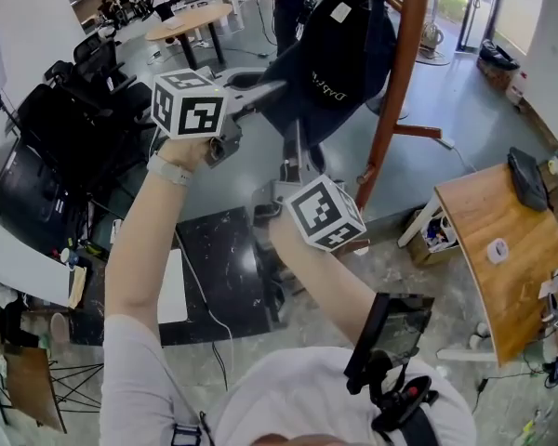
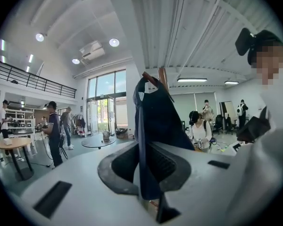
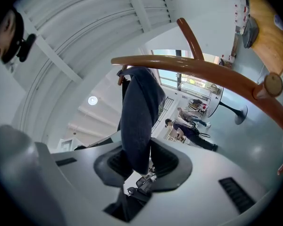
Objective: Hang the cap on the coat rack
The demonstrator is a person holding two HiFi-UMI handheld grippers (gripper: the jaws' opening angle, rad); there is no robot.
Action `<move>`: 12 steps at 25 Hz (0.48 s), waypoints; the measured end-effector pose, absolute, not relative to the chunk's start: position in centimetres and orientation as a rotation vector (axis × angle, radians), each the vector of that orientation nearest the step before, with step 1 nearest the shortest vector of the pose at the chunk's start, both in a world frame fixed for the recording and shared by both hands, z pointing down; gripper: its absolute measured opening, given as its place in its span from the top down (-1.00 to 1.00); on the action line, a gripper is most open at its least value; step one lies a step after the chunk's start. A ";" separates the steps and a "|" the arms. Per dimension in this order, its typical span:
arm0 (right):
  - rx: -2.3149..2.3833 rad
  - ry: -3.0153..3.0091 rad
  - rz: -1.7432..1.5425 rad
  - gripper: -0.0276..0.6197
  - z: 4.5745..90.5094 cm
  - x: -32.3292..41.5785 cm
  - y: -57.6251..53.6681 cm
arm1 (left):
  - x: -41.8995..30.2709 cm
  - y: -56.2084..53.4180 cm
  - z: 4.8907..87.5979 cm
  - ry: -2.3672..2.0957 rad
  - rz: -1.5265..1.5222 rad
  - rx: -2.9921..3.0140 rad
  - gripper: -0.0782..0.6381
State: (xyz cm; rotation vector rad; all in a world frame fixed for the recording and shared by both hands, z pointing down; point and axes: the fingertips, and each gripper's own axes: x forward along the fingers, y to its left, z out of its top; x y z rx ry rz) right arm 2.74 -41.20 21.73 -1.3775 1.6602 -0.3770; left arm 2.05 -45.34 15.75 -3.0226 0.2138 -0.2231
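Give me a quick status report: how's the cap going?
Left gripper shut on cap. Right gripper likewise. Cap up at coat rack peg, hooked or not unclear. No obstacle seen.

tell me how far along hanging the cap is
Done: the cap is raised to the coat rack, and its top is at a wooden peg. In hand: the left gripper and the right gripper are both clamped on the cap's lower edge. Left: check that the cap sits on the peg, then let go with both.
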 end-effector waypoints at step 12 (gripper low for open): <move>-1.353 1.729 -0.387 0.58 26.8 2.1 -41.8 | 0.9 -45.7 19.5 0.266 0.017 -3.113 0.45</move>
